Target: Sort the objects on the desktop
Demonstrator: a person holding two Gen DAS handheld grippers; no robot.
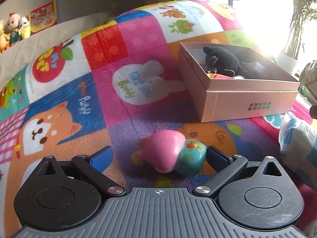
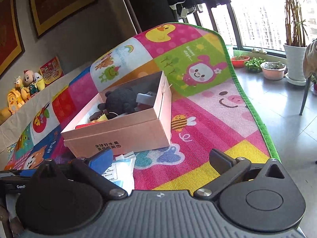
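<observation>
The left hand-held gripper (image 1: 158, 156) is spread around a glossy pink-and-teal toy (image 1: 171, 154) on the woven mat (image 1: 122, 119). The right hand-held gripper (image 2: 161, 160) gapes above a crinkly packet (image 2: 120, 170), near the cardboard box (image 2: 126, 132) and the mat's green edge.

You had bright windows (image 2: 255, 13) beside potted plants (image 2: 273, 69), a grey tiled floor (image 2: 281, 107), and framed pictures (image 2: 59, 2) on the wall.

A lived-in home: a children's cartoon play mat (image 2: 200, 107) covers the worktop, plush toys (image 2: 25, 91) line a ledge by the wall, framed pictures (image 2: 59, 4) hang above, and potted plants (image 2: 273, 70) stand on the tiled floor (image 2: 277, 119) beside a big window (image 2: 255, 13) facing apartment towers.
</observation>
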